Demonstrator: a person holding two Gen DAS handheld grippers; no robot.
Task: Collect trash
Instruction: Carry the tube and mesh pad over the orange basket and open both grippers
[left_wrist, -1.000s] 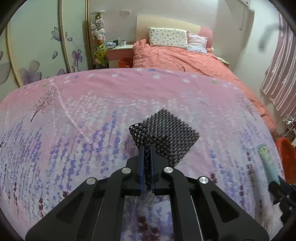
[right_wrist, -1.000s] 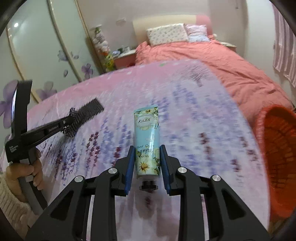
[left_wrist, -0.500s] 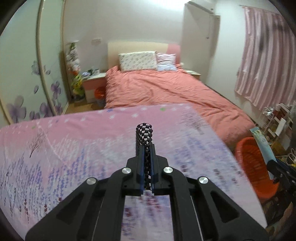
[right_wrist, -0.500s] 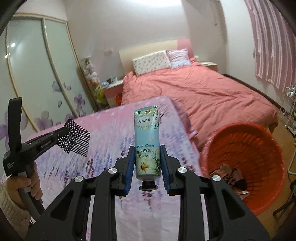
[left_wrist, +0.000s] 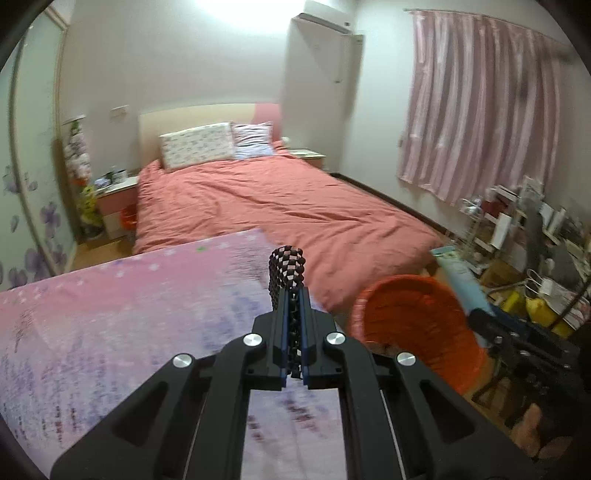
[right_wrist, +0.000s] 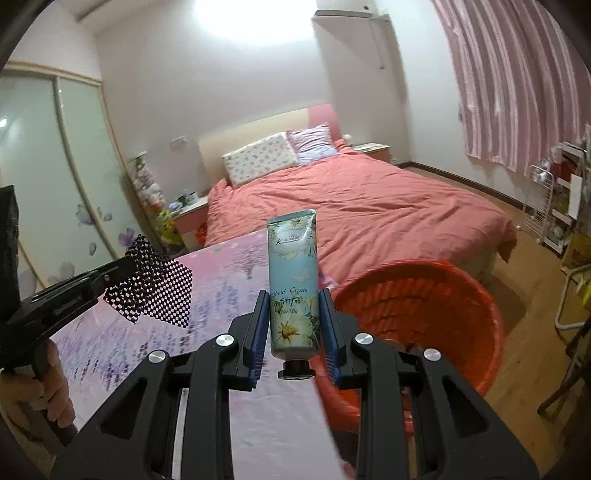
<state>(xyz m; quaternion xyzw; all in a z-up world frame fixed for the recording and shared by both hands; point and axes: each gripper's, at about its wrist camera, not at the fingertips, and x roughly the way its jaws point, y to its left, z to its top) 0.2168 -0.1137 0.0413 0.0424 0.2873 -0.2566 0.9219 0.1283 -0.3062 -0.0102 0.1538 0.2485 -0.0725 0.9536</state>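
Black mesh (right_wrist: 155, 288) spreads flat only rightward-viewed.

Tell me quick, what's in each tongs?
Left tongs: shut on black mesh piece.
Right tongs: shut on hand cream tube.

Both wrist views look forward along own tool, raised above the surface (left_wrist: 110, 314), sharing red basket (right_wrist: 424, 295) at 3 o'clock, bed (right_wrist: 351, 206) at 12.

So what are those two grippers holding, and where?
Left gripper pinches the black mesh piece at its edge; right gripper clamps the hand cream tube near its cap.
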